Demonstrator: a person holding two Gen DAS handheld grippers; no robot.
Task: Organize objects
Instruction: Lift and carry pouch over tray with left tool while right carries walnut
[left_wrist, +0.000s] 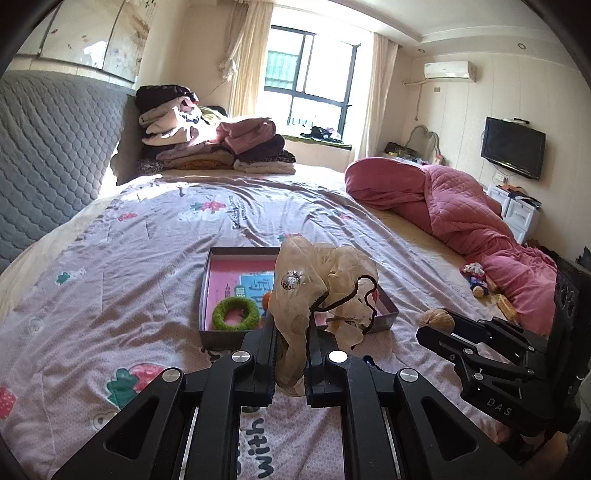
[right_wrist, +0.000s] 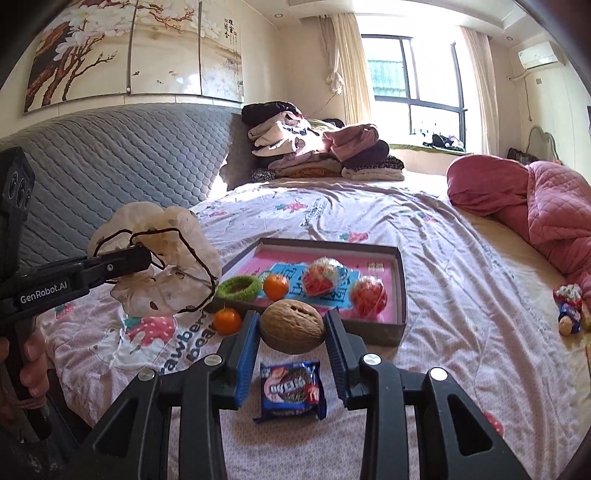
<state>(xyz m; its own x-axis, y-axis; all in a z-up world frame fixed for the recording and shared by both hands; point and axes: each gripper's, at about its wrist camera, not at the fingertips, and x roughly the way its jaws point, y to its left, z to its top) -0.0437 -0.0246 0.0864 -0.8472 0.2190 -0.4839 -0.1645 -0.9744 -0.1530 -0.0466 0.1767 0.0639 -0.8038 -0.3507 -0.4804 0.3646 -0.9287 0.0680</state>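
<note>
Left gripper (left_wrist: 291, 354) clamped on beige mesh pouch (left_wrist: 325, 291), held at frame center above box (left_wrist: 388, 317), right gripper (right_wrist: 291, 328) closed on walnut (right_wrist: 291, 326), lower center, cookie packet (right_wrist: 291, 387) seen below on bedspread (right_wrist: 443, 332)

A bedroom in daylight. A wide bed (left_wrist: 147, 236) fills the view, spread with a pale lilac sheet printed with strawberries. A grey quilted headboard (right_wrist: 122, 162) stands on the left under a flower painting (right_wrist: 129, 48). Folded clothes (left_wrist: 210, 144) are stacked at the far corner of the bed, and a pink quilt (left_wrist: 454, 206) lies bunched along its right edge. Sun comes through a dark-framed window (left_wrist: 310, 77) with cream curtains (left_wrist: 247, 55). On the right wall hang an air conditioner (left_wrist: 448, 70) and a television (left_wrist: 513, 147).
</note>
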